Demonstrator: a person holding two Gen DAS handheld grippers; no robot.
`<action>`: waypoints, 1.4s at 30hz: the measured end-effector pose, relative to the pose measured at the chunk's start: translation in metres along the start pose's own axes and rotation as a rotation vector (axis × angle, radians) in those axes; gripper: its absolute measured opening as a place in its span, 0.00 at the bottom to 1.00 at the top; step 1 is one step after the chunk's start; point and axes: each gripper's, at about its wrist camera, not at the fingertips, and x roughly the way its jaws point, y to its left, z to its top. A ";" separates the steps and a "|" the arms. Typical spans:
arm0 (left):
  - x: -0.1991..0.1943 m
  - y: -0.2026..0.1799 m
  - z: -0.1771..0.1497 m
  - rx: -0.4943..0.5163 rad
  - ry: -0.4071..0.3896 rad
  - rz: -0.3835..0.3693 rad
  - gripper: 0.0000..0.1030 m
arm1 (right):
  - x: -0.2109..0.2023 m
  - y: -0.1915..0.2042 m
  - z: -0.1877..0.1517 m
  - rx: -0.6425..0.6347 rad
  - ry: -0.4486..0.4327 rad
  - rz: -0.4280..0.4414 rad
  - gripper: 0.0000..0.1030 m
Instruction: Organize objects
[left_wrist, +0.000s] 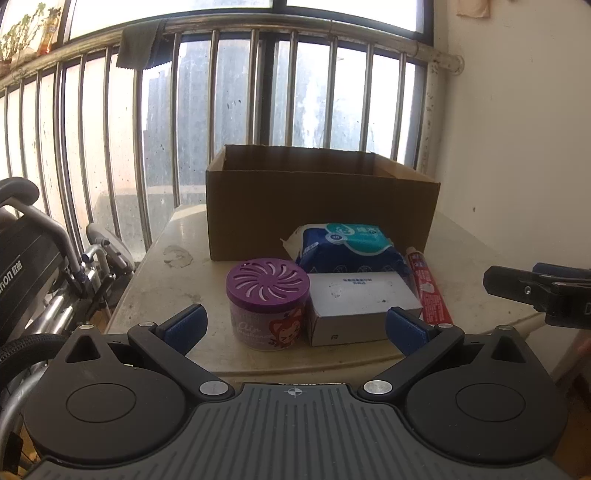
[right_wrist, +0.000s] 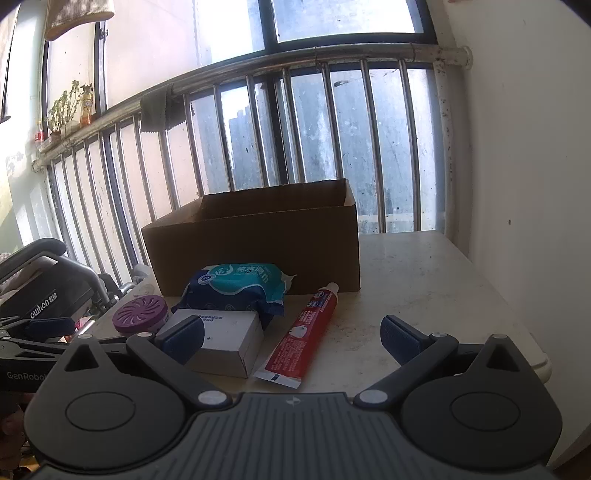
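Note:
An open cardboard box (left_wrist: 321, 206) (right_wrist: 255, 243) stands at the back of the pale table (left_wrist: 177, 280) (right_wrist: 424, 295). In front of it lie a blue and teal wipes pack (left_wrist: 347, 243) (right_wrist: 236, 290), a purple-lidded air freshener jar (left_wrist: 267, 301) (right_wrist: 140, 314), a small grey-white box (left_wrist: 360, 306) (right_wrist: 227, 339) and a red toothpaste tube (left_wrist: 428, 291) (right_wrist: 304, 328). My left gripper (left_wrist: 295, 326) hovers open before the jar and small box. My right gripper (right_wrist: 291, 338) is open too, short of the tube, with nothing between its fingers. The box's inside is hidden.
A folded wheelchair (left_wrist: 44, 266) (right_wrist: 48, 291) stands left of the table. Metal window bars (left_wrist: 221, 110) rise behind the box, and a white wall (right_wrist: 517, 166) closes the right side. The right gripper's tip (left_wrist: 532, 291) shows at the left view's right edge.

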 end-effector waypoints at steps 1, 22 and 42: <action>0.001 -0.001 0.000 0.009 -0.001 0.011 1.00 | -0.001 0.000 0.000 -0.005 -0.005 0.006 1.00; 0.016 0.001 -0.012 -0.010 0.030 0.067 1.00 | 0.001 -0.005 -0.009 0.005 -0.006 -0.007 1.00; 0.019 0.004 -0.006 -0.009 0.018 0.091 1.00 | 0.013 -0.001 -0.011 -0.016 0.034 0.006 0.98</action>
